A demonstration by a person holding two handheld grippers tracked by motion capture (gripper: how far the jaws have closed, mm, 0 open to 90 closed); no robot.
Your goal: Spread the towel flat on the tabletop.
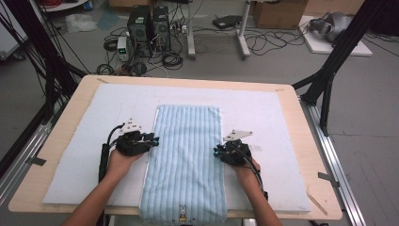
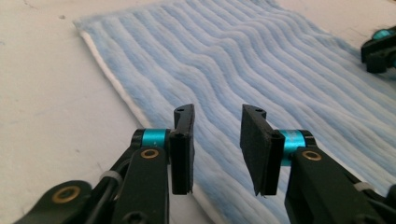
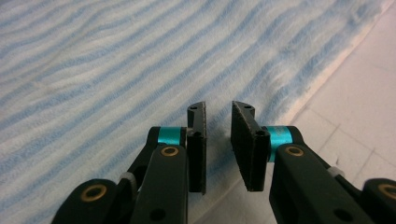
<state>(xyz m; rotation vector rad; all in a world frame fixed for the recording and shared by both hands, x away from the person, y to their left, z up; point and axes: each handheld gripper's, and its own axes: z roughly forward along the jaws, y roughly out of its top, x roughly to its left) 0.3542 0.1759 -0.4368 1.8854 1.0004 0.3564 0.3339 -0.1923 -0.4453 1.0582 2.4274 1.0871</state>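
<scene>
Now, from the high view, your blue striped towel (image 1: 186,160) lies flat along the middle of the white mat (image 1: 84,141) on the wooden table (image 1: 61,136), its near end hanging over the table's front edge. Your left gripper (image 1: 154,140) sits at the towel's left edge and your right gripper (image 1: 217,151) at its right edge, about level with each other.

Next, in the left gripper view, your left gripper (image 2: 217,144) has its jaws parted with a clear gap, nothing between them, hovering over the towel's (image 2: 261,70) white-trimmed edge.

Lastly, in the right gripper view, your right gripper (image 3: 218,140) shows a narrower gap, also empty, above the towel's (image 3: 116,70) border beside the mat (image 3: 359,102).
</scene>
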